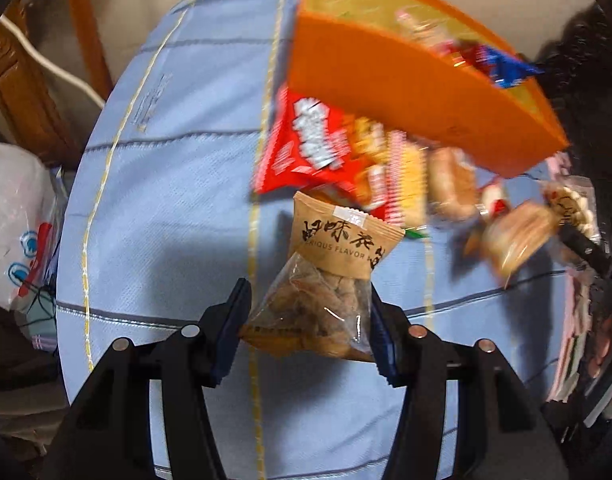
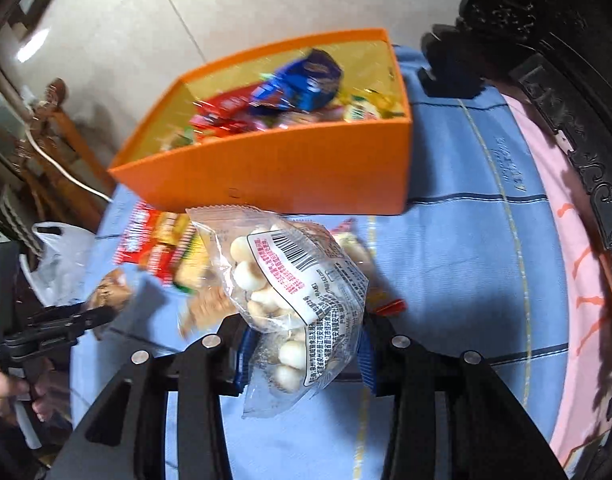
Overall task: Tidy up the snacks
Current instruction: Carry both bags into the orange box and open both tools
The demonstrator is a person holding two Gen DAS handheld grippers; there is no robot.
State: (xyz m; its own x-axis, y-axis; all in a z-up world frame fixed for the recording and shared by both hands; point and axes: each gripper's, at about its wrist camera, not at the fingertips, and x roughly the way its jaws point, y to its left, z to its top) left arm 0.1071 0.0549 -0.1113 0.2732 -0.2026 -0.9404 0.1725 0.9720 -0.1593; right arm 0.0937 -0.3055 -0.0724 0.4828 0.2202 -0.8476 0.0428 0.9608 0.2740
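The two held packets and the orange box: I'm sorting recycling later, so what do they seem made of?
Brown snack packet in the left gripper: kraft-paper-look top, clear glossy film below showing the pieces.
Clear snack packet in the right gripper: transparent shiny plastic with a white printed label.
Orange box: matte, finely ribbed walls, probably cardboard; glossy yellow lining.

Two grippers were mine that day: my left gripper [image 1: 306,320] carried one brown-topped packet [image 1: 330,280], my right gripper [image 2: 302,360] one clear bag of white balls [image 2: 294,288]. One orange box [image 2: 290,172] stood on one blue cloth [image 1: 178,160], its heaped wrappers too blurred for me to count. One red bag [image 1: 302,148] topped the loose pile beside it. One white plastic bag [image 1: 14,216] sat off the edge.
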